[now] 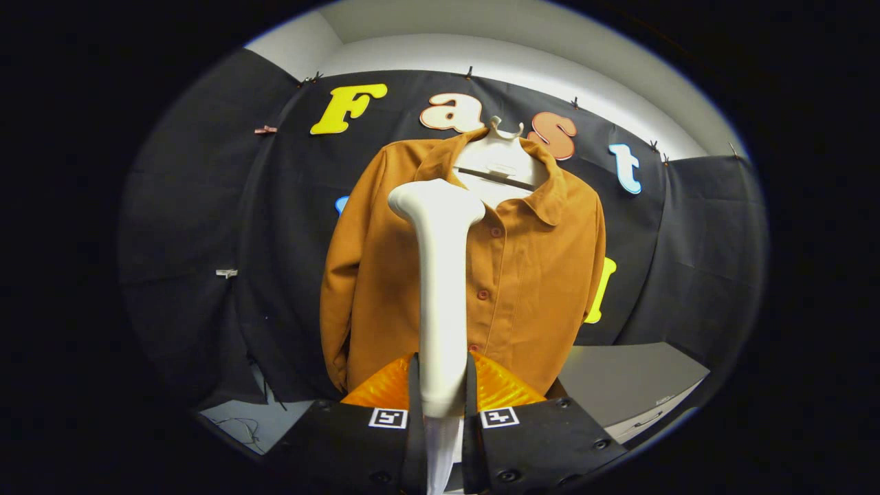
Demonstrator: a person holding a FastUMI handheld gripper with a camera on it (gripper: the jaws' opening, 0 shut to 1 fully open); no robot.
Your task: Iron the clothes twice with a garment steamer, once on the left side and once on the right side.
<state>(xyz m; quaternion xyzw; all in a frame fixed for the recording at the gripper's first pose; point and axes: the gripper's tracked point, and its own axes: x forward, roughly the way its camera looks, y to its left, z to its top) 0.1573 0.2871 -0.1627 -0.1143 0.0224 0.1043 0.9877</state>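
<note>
at frame centre, our tool (441, 395) clamps the steamer (440, 289) upright, its head raised toward the hanging jacket (536, 275) for steaming.

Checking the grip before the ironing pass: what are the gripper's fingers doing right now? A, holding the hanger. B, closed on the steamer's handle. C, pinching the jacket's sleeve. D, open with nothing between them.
B: the gripper has both fingers pressed on the white garment steamer handle, whose head stands up in front of the orange jacket.
</note>
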